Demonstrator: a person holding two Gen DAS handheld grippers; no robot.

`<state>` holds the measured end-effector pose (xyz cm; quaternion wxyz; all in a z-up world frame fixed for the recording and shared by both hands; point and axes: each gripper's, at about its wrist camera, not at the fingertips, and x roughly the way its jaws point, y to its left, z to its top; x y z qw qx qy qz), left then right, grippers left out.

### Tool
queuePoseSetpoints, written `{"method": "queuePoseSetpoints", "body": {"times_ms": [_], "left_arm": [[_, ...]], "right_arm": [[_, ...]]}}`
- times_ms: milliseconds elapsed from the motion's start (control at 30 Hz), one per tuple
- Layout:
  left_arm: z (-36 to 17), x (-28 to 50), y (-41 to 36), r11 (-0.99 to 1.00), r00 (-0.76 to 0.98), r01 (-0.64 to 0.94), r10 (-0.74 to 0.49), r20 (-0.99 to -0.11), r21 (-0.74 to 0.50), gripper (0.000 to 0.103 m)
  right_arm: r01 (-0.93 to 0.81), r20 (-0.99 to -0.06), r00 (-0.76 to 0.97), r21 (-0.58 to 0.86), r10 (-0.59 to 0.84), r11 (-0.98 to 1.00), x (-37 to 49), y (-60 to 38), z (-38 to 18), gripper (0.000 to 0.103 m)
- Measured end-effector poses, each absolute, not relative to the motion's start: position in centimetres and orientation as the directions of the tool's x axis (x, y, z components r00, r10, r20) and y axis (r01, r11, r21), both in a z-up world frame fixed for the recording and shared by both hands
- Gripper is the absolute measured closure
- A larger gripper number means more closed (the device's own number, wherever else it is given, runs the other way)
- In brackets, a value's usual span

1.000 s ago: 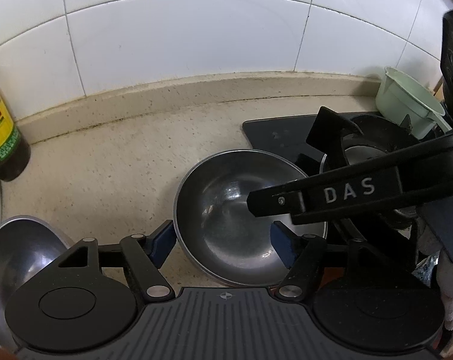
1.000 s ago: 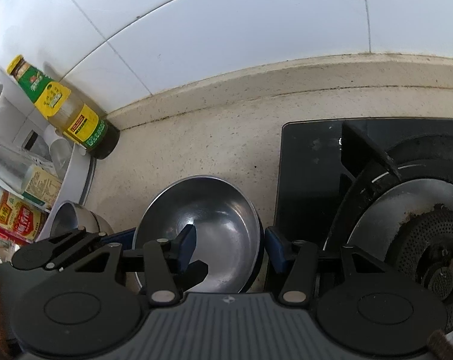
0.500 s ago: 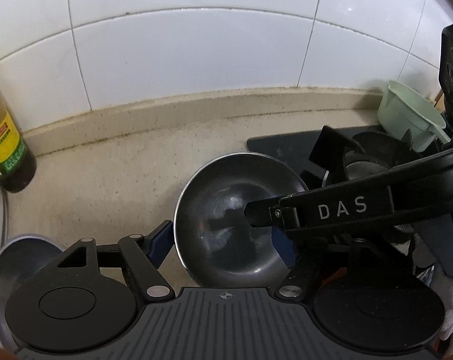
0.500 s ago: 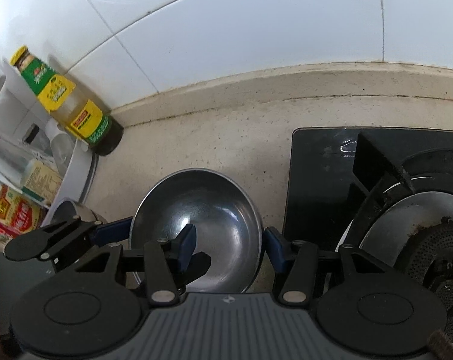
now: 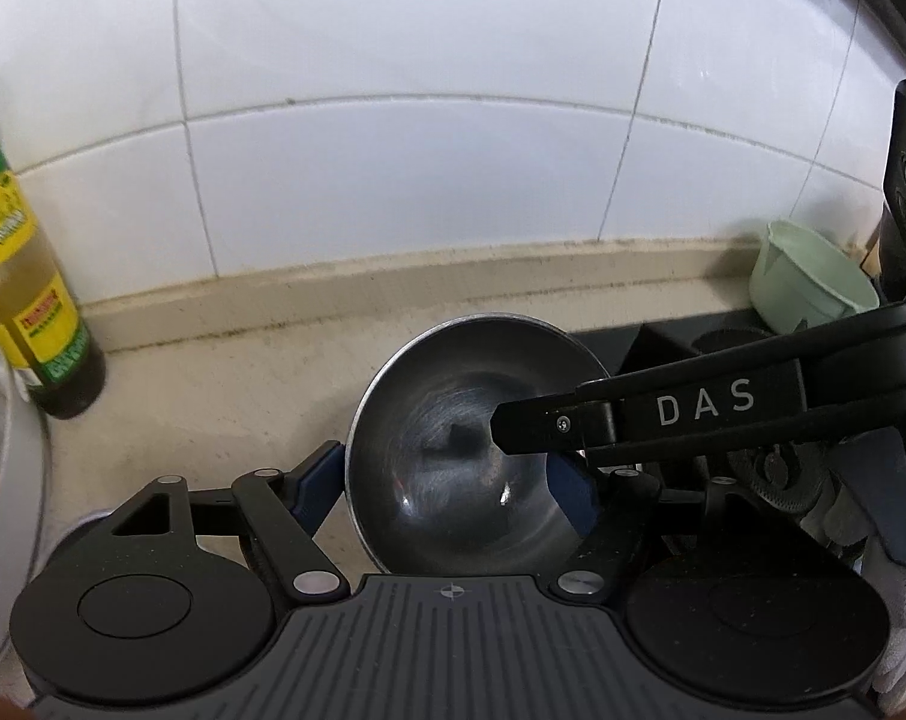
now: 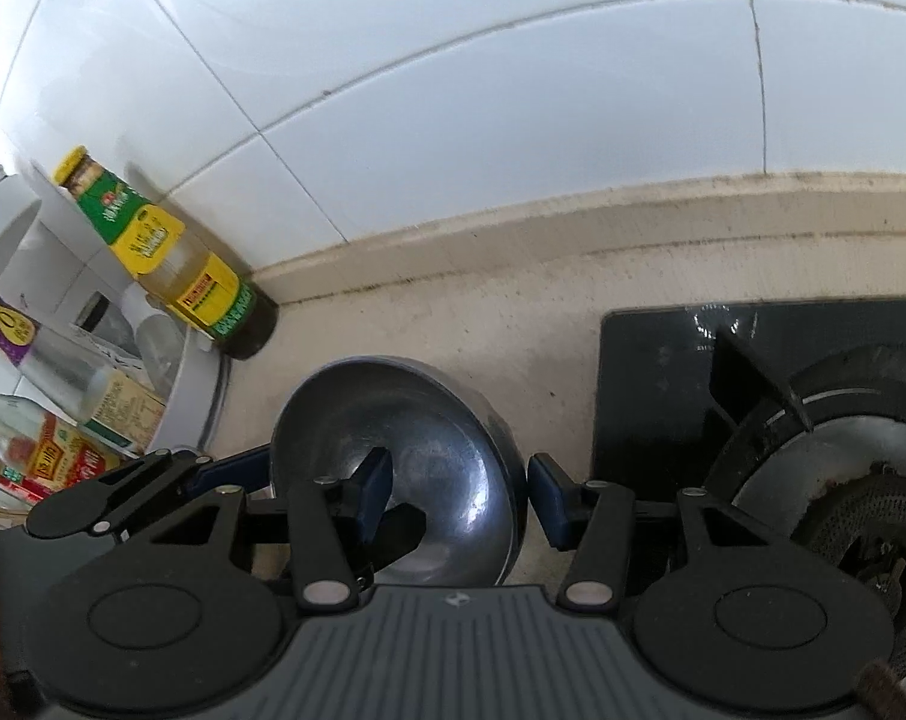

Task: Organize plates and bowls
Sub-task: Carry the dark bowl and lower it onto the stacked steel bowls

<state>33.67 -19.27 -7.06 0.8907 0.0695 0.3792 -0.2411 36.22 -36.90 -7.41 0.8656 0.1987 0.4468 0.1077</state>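
Now steel bowl (image 5: 453, 450) between both grippers' spread jaws, beside stove (image 6: 813, 420).

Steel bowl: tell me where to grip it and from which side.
Pinch the steel bowl by its thin rim on the side facing the stove, coming from the near edge, one finger inside, one outside. It lies open side up with no handle, and the right tool straddles that wall, jaws open.

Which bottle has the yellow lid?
The bottle with the green-and-yellow label, standing on the counter against the tiled wall. The purple-label bottle sits further left.
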Motion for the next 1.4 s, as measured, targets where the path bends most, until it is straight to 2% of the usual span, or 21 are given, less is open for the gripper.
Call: {"method": "queuePoseSetpoints", "body": {"times_ms": [567,1000,1167,1400], "left_arm": [[-4.1,30.9,-11.2,0.937,0.703,0.349,-0.284,-0.652,-0.031,0.021],[-5.1,30.9,-5.8,0.961,0.701,0.272,-0.226,-0.676,-0.038,0.02],[-6.1,31.3,-4.6,0.959,0.677,0.277,-0.243,-0.695,-0.065,0.024],[-5.2,30.6,-3.0,0.957,0.702,0.28,-0.26,-0.663,-0.078,0.019]], "right_arm": [[-0.171,-0.688,0.572,0.433,0.447,0.885,35.6,-29.7,-3.3,0.056],[-0.261,-0.697,0.517,0.424,0.496,0.867,36.2,-23.1,-3.9,0.056],[-0.259,-0.718,0.491,0.421,0.494,0.869,36.8,-21.5,-5.4,0.055],[-0.256,-0.723,0.525,0.369,0.449,0.894,37.0,-21.4,-5.5,0.052]]}}
